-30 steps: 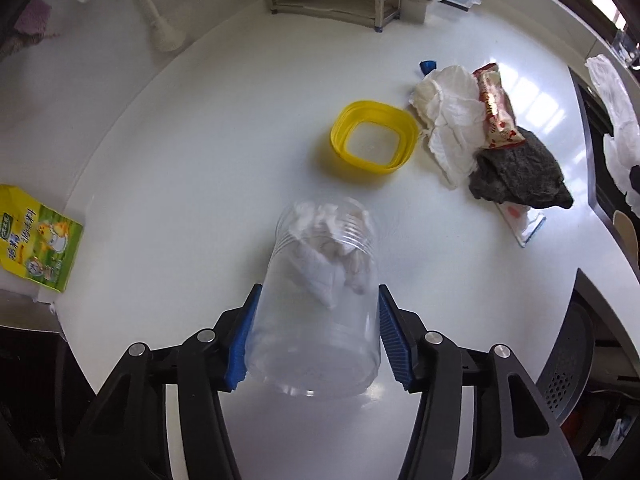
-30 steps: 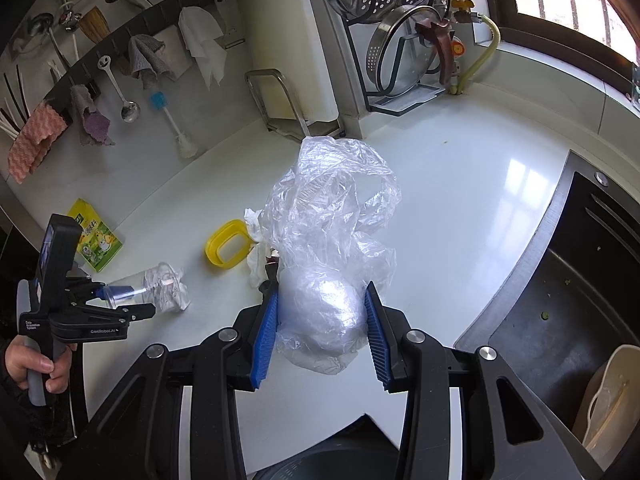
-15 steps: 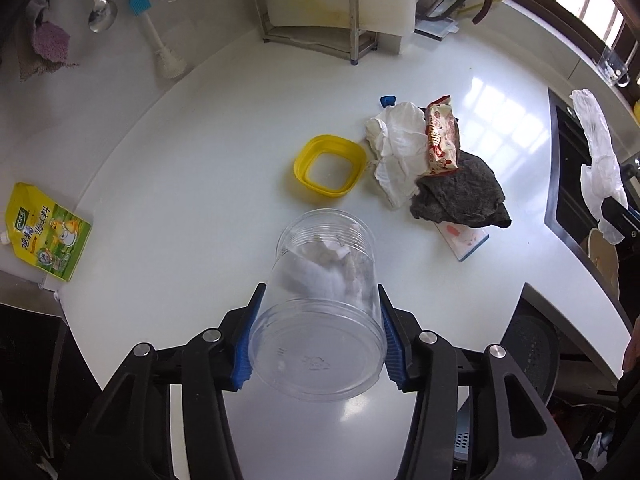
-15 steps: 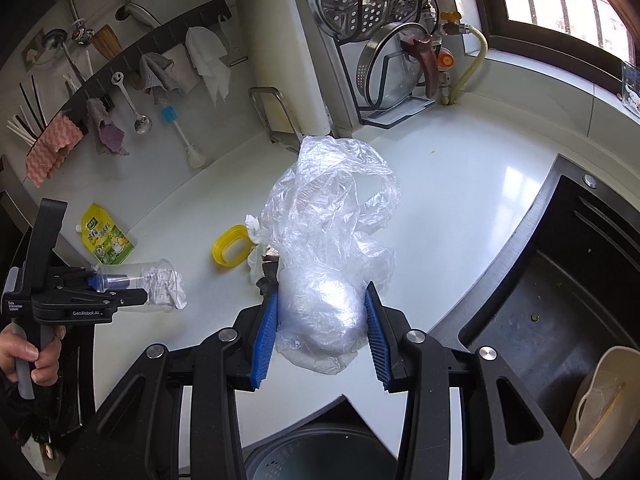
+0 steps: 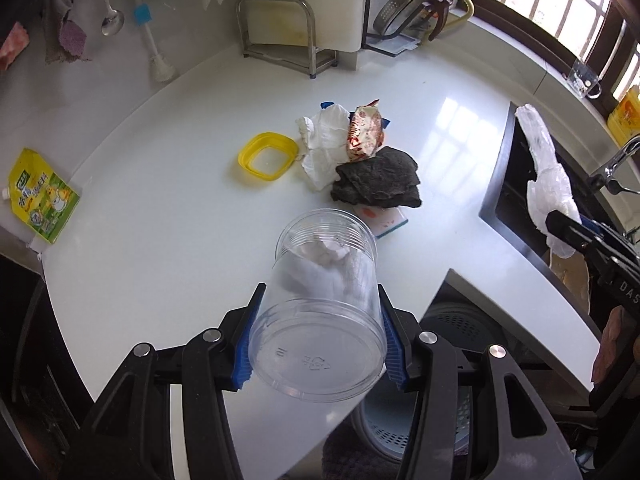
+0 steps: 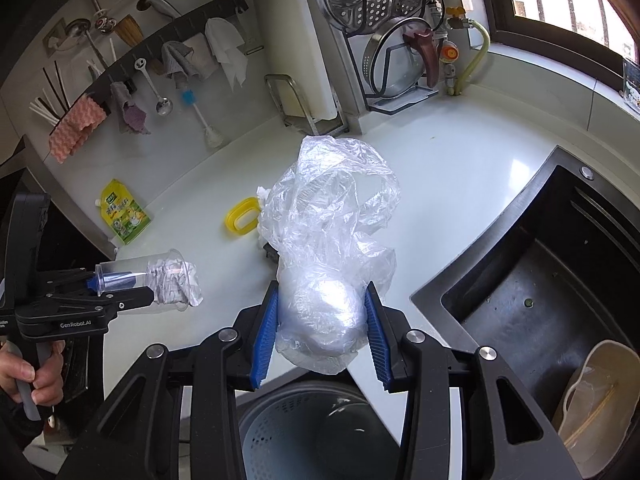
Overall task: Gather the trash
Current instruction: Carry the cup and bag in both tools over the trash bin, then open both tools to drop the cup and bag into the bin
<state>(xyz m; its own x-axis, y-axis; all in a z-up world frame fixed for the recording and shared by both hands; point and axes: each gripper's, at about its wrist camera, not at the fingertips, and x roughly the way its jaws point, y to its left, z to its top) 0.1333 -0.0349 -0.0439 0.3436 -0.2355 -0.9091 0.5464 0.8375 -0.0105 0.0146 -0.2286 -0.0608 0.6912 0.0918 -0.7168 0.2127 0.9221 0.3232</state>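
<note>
Trash is in both tongs. The left tongs [image 5: 318, 338] squeeze a clear plastic jar [image 5: 320, 312] from both sides, with the blue pads pressed on its wall. The jar is up off the white desk [image 5: 160, 220] and tipped, its flat bottom toward the camera. A crumpled white tissue [image 5: 324, 268] sits inside it. In the right wrist view the same jar [image 6: 160, 276] sticks out sideways from the left tongs [image 6: 116, 286], and a hand [image 6: 34, 372] grips their handle.

The right tongs [image 6: 320, 332] are closed on a scrunched clear plastic bag [image 6: 324, 248]. The bag puffs up above the pads and hangs over the desk edge, above a round gray bin [image 6: 304, 432] with little holes in its wall.

More trash lies on the desk: a yellow ring lid [image 5: 267, 156], just beside it a white crumpled paper [image 5: 322, 140], a red and white snack wrapper [image 5: 362, 132] lying on the paper, and a dark gray rag [image 5: 378, 178] touching them. A flat white packet [image 5: 384, 220] peeks out from under the rag. A yellow and green pouch [image 5: 42, 196] lies well apart, at the left edge. A dark sink [image 6: 540, 280] is on the right.
</note>
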